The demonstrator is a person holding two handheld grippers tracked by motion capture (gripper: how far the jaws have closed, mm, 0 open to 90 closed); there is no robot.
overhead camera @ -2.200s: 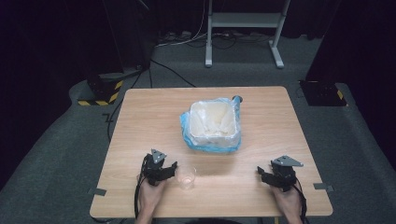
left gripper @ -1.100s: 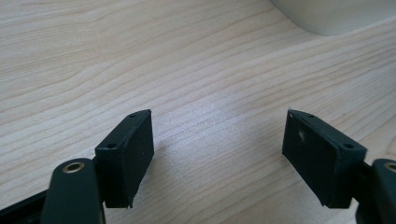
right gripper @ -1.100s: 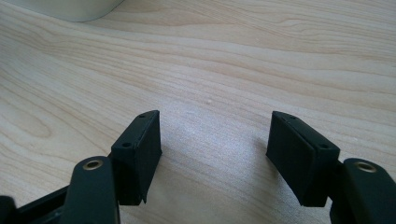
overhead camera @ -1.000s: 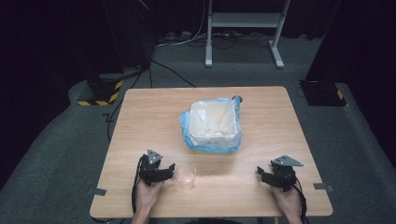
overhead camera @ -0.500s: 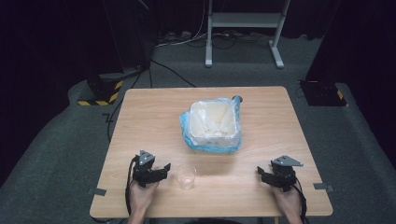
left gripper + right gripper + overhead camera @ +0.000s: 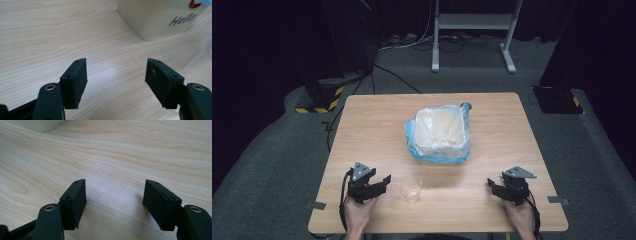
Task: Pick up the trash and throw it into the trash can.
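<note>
A small clear cup (image 6: pixel 410 188) stands on the wooden table (image 6: pixel 372 130) near its front edge. My left gripper (image 6: pixel 386 180) is just left of the cup, apart from it, pointing toward it. In the left gripper view its jaws (image 6: pixel 116 61) stand open over bare wood. They have just been closing a little with nothing between them, and the cup's rim (image 6: pixel 209 47) shows at the far right. My right gripper (image 6: pixel 490 184) rests at the front right. It is open, with only wood between its jaws (image 6: pixel 115 181).
A cream container (image 6: pixel 441 131) lined with a blue plastic bag sits at the table's middle, with a dark object (image 6: pixel 466 106) at its back corner. Its side (image 6: pixel 160 17) bears the word "Hello". Cables and a metal stand (image 6: pixel 472 30) lie on the floor beyond.
My left gripper has drawn back to the left, away from the clear cup, and risen slightly. The cup and my right gripper have stayed put.
</note>
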